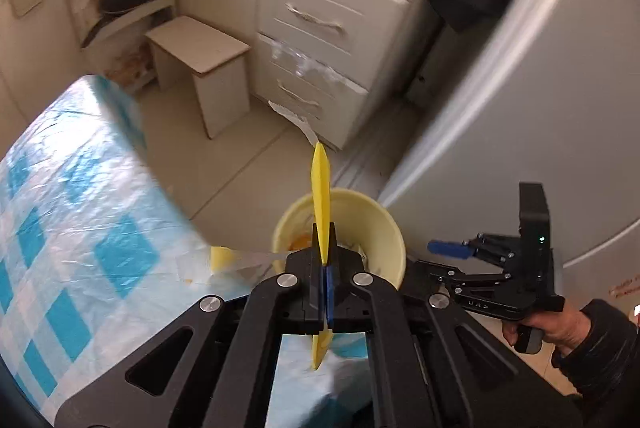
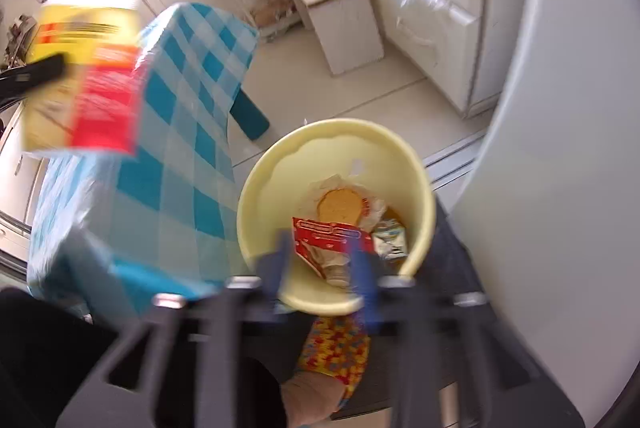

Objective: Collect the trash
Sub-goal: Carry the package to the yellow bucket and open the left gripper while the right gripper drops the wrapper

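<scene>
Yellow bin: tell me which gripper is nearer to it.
Right. The right gripper hangs directly over the yellow bin, fingers open just above its rim. The left gripper sits off to the side, over the checked tablecloth, shut on a yellow packet.
</scene>
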Motion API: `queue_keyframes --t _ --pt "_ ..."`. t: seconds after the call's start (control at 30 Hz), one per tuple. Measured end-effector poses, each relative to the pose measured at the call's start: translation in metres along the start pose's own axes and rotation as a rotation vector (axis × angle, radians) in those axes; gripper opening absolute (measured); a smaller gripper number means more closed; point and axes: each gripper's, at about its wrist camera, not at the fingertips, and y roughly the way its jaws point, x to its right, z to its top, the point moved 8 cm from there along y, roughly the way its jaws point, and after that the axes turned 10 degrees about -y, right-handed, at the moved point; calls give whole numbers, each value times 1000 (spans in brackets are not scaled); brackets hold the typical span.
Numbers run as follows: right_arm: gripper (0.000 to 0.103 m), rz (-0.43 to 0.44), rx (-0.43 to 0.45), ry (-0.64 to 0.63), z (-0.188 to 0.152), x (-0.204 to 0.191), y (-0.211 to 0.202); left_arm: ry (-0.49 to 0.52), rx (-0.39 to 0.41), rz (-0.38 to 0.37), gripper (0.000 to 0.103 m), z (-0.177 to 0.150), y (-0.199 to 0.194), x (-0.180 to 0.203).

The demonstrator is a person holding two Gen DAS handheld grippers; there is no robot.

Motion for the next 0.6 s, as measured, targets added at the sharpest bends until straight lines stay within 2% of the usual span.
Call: queue_keyframes --t 0.1,0.2,0.27,0.4,0.53,0.6 --pt "43 2 11 -17 -18 0 -16 83 -117 10 1 -14 46 43" --pt "43 -2 3 -26 -32 3 -21 123 -215 42 1 -19 92 64" --pt "43 2 -2 -13 -42 8 -22 155 -258 100 1 -23 116 71" --pt "43 13 -23 28 -52 19 -16 177 -305 158 2 -22 142 67" --pt "43 23 -30 44 -56 19 -13 225 -324 204 5 -30 145 60" --pt "43 28 -29 41 -55 15 -14 250 -318 223 14 -30 146 63"
